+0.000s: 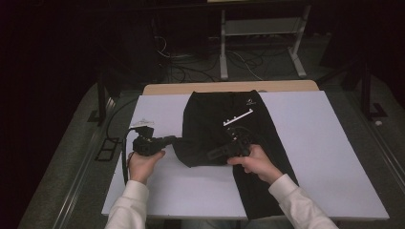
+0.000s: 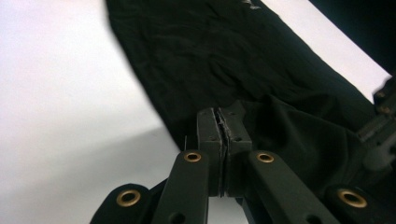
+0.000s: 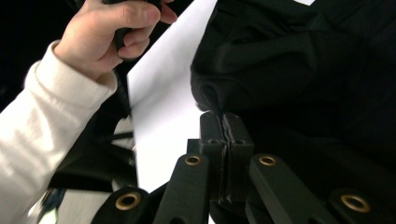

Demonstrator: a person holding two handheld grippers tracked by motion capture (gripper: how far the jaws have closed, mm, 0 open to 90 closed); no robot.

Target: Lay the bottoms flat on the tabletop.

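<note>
1. Nearest the person, the white table cover carries a pair of black trousers, waistband at the far end. One leg runs back off the near table edge under the right forearm; the other is doubled up, its folded end lying near the middle of the table.
2. The work in hand looks like folding the trousers: both grippers have hold of that doubled-up leg, so the step is judged to be carrying the fold over, with the cloth gripped and not yet laid down.
3. The left gripper has its jaws pressed together on the cloth at the fold's left edge, a thin sliver of black fabric showing in the seam between them.
4. The right gripper is likewise clamped, pinching a bunched ridge of the black fabric just above its tips. From the high view it sits on the trousers, near the fold's lower edge.
5. Next, both hands would need to move together and keep the edge taut, so the leg lands flat and lined up before either grip lets go.
6. Farther off, beyond the waistband, a strip of wooden tabletop shows.
</note>
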